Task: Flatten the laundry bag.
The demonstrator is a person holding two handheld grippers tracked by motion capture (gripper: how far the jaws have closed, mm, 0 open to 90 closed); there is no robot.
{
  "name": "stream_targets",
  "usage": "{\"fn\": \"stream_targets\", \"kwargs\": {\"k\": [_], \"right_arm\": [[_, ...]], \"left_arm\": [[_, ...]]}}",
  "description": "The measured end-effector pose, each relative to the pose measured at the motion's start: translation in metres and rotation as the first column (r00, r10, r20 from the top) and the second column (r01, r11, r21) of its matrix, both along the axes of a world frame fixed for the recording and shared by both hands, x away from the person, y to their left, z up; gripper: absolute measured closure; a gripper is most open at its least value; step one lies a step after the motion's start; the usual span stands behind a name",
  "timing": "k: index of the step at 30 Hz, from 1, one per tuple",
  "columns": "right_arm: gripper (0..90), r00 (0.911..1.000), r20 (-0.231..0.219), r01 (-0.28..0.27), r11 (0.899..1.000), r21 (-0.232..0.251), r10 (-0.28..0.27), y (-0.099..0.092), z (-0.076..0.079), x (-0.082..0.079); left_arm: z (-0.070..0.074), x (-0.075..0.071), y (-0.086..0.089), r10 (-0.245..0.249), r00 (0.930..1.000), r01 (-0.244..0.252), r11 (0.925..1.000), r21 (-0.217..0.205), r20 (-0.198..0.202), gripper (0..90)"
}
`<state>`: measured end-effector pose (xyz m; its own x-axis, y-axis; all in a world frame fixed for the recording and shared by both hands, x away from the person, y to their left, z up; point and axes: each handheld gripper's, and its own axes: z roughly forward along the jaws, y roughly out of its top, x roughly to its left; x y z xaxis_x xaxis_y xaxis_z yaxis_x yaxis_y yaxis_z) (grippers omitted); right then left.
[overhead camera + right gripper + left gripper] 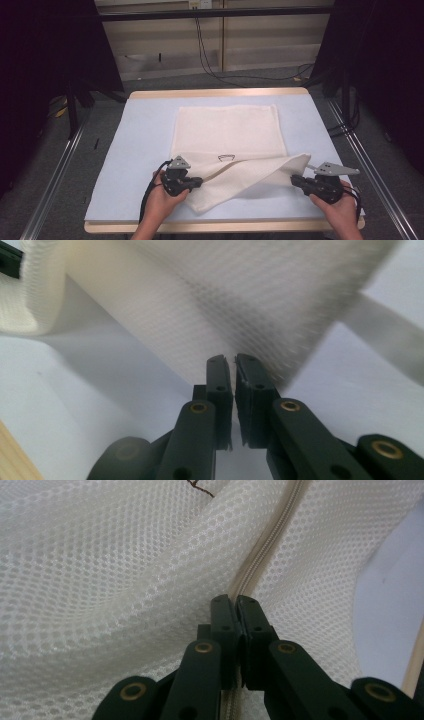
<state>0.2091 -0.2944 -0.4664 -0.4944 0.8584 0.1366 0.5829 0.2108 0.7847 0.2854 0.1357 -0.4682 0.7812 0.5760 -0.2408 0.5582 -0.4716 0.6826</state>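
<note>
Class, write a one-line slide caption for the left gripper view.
Left gripper shut on the white mesh bag, right at its zipper.

My right gripper (234, 362) has its two black jaws pressed together on the edge of a cream-white mesh fabric bag (240, 300), which rises away from them, blurred, over the pale blue table surface (100, 405). A light wooden table edge (12, 455) shows at lower left.

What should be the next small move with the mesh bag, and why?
Probably carry both corners forward, away from the person, to finish the fold. The left gripper and right gripper are each shut on a near corner of the mesh laundry bag, already lifted off the table and partly turned over.
</note>
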Motion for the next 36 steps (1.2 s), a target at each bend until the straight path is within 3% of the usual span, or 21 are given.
{"fn": "stream_targets", "kwargs": {"k": [5,9,12,15,18,21,24,27,29,32,33,35,36], "right_arm": [[86.1,0.9993,0.021,0.031,0.998,-0.054,-0.029,-0.02,0.005,-0.002],[86.3,0.9975,0.018,0.07,0.995,-0.066,-0.069,-0.033,0.003,0.002],[78.4,0.9934,0.021,0.114,0.992,-0.052,-0.113,-0.039,0.002,0.007],[69.6,0.9898,0.018,0.142,0.989,-0.029,-0.141,-0.038,0.003,0.013],[63.1,0.9871,0.005,0.16,0.987,-0.024,-0.16,-0.034,0.004,0.02],[55.3,0.987,-0.008,0.16,0.987,-0.003,-0.16,-0.028,0.006,0.03],[50.3,0.9898,-0.023,0.14,0.99,-0.01,-0.141,-0.021,0.007,0.038],[44.9,0.9924,-0.016,0.122,0.992,-0.022,-0.122,-0.01,0.006,0.045],[42.0,0.9924,-0.041,0.115,0.993,-0.021,-0.116,-0.005,0.003,0.051],[45.5,0.9927,-0.077,0.089,0.995,-0.048,-0.093,0.003,-0.003,0.059],[45.6,0.9924,-0.083,0.085,0.994,-0.067,-0.09,0.005,-0.005,0.06],[47.7,0.9899,-0.116,0.072,0.994,-0.084,-0.082,0.01,-0.011,0.063],[48.7,0.9882,-0.126,0.073,0.992,-0.105,-0.086,0.012,-0.013,0.064]], "left_arm": [[0.005,0.0,0.01,0.029,0.9996,-0.029,0.9996,-0.005,-0.003,87.4],[0.009,-0.002,0.019,0.03,0.9995,-0.03,0.9995,-0.008,-0.015,87.4],[0.011,-0.003,0.027,0.043,0.9982,-0.046,0.9969,-0.064,-0.041,86.6],[0.02,-0.004,0.034,0.061,0.9981,-0.061,0.9926,-0.105,0.0,78.6],[0.033,-0.003,0.045,0.111,0.9935,-0.106,0.983,-0.15,0.025,67.3],[0.036,0.001,0.056,0.177,0.9838,-0.171,0.9762,-0.133,0.03,58.8],[0.03,0.008,0.067,0.248,0.9684,-0.245,0.9644,-0.1,0.023,53.5],[0.021,0.014,0.075,0.296,0.9552,-0.294,0.9513,-0.092,0.004,49.0],[0.013,0.017,0.077,0.305,0.9523,-0.305,0.9487,-0.083,-0.015,46.8],[0.002,0.02,0.076,0.314,0.9491,-0.314,0.9492,-0.015,-0.026,44.5],[-0.001,0.021,0.075,0.324,0.9453,-0.324,0.9459,-0.01,-0.039,43.8],[-0.005,0.021,0.076,0.319,0.9469,-0.317,0.9473,0.042,-0.039,43.7],[-0.006,0.02,0.074,0.324,0.9453,-0.323,0.9458,0.031,-0.035,44.1]]}}
